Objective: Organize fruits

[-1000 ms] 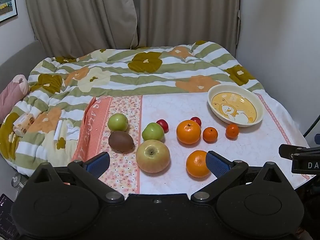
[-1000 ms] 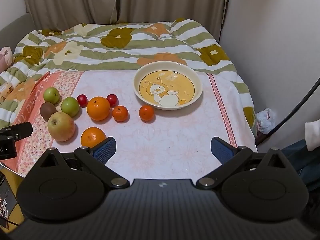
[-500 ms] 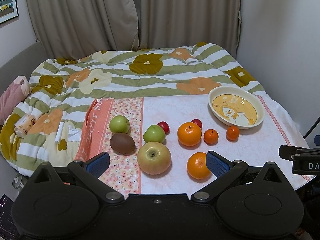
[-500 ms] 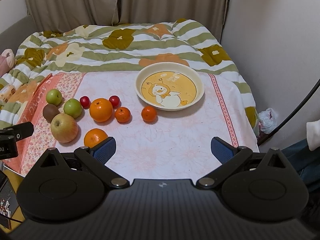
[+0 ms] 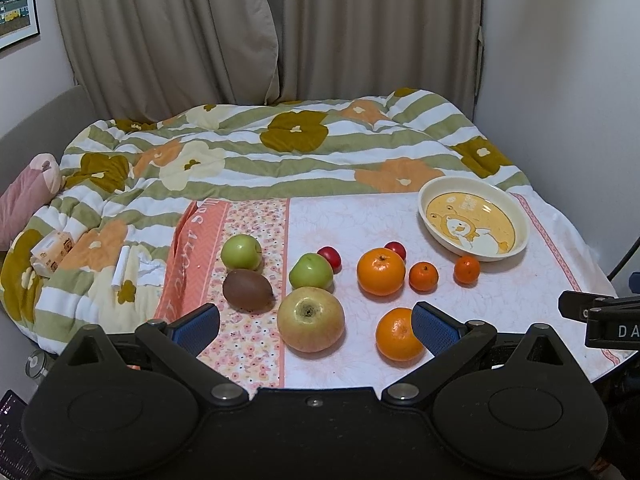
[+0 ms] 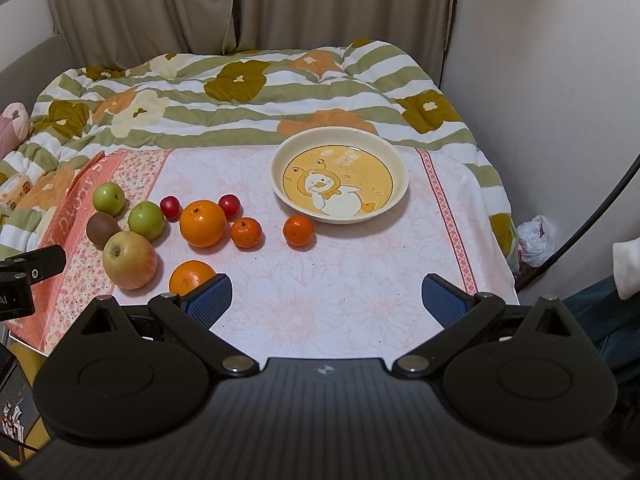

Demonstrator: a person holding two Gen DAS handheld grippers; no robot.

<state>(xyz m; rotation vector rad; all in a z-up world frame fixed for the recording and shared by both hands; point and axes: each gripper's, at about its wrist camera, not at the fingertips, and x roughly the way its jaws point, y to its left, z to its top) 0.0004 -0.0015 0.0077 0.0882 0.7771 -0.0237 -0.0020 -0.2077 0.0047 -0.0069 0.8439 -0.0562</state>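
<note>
A bedroom: beige curtains behind a bed with a green-striped flowered quilt point(image 5: 280, 160), and a pink floral cloth point(image 6: 340, 280) spread over its near end as my work surface. On the cloth, at about two o'clock from my left gripper point(image 5: 316, 326), sits a cream bowl point(image 5: 520, 216) with a cartoon duck; it holds nothing.

All the fruit lies loose on the cloth, between eleven and one o'clock: a big yellow apple point(image 5: 311, 319), two green apples point(image 5: 241, 252) point(image 5: 311, 271), a kiwi point(image 5: 247, 290), two large oranges point(image 5: 381, 271) point(image 5: 396, 334), two small tangerines point(image 5: 423, 276) point(image 5: 467, 269) and two red plums point(image 5: 331, 257) point(image 5: 396, 249).

Both grippers hover at the near edge, jaws wide apart and holding nothing; my right gripper point(image 6: 326, 300) faces bare cloth, bowl at twelve o'clock.

I judge the sorting not yet begun: every fruit remains to be moved.
</note>
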